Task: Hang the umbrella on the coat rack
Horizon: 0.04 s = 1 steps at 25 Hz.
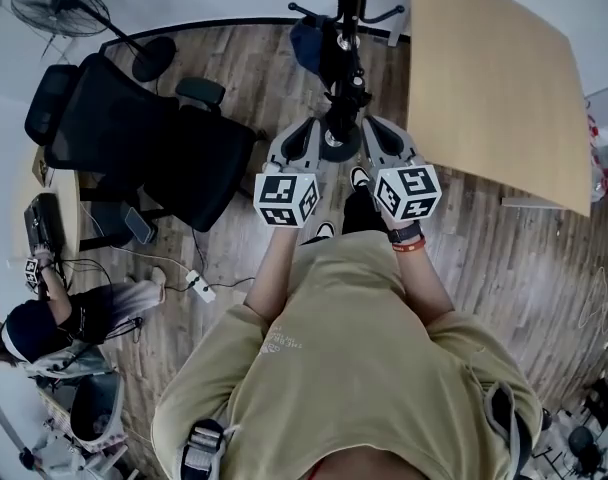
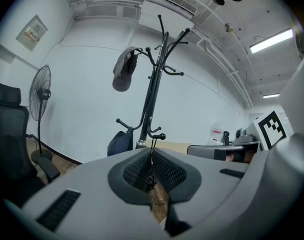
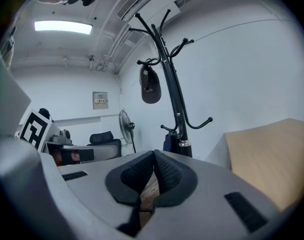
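The black coat rack (image 2: 153, 91) stands right in front of me, and its pole (image 1: 350, 28) rises between both grippers. My left gripper (image 2: 151, 156) is shut on a thin dark strap (image 2: 152, 146), which runs up to a knobbed lower hook (image 2: 161, 136). The umbrella itself lies hidden under the jaws. In the head view the left gripper (image 1: 314, 136) sits just left of the pole. My right gripper (image 3: 154, 160) is shut with nothing between its pads, and it sits (image 1: 370, 136) just right of the pole. The rack (image 3: 169, 79) shows ahead of it.
A dark cap (image 2: 124, 71) hangs on an upper hook and a dark blue bag (image 1: 309, 43) on a lower one. A black office chair (image 1: 154, 138) and a fan (image 1: 59, 6) stand to the left, a wooden table (image 1: 494, 78) to the right. A seated person (image 1: 44, 328) is at lower left.
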Available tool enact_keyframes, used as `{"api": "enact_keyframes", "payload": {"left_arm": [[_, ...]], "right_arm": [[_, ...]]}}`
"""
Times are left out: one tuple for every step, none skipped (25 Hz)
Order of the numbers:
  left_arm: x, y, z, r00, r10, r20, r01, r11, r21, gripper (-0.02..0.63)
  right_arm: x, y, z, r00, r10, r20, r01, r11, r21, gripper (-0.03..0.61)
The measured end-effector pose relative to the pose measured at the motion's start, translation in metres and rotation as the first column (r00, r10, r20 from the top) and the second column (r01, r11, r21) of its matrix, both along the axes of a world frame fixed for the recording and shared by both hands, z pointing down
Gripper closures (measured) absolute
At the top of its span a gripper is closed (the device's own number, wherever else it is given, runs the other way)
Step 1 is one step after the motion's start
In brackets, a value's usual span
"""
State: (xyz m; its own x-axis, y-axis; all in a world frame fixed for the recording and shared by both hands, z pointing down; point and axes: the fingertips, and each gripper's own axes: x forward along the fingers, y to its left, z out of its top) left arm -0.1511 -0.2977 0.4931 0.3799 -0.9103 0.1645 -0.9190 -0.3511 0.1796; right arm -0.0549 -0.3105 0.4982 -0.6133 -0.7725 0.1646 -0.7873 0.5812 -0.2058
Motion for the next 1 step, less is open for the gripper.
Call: {"api": "enact_keyframes", "payload": {"left_arm": [[-0.0038,0.0028,0.0026,1.000,0.000,-0.006,0.000,1.000,-0.006,0.589]], "right_arm": [[-0.0047,0.0025,0.0027,1.000,-0.006,-0.002,0.006,1.000,-0.005,0.562]]}}
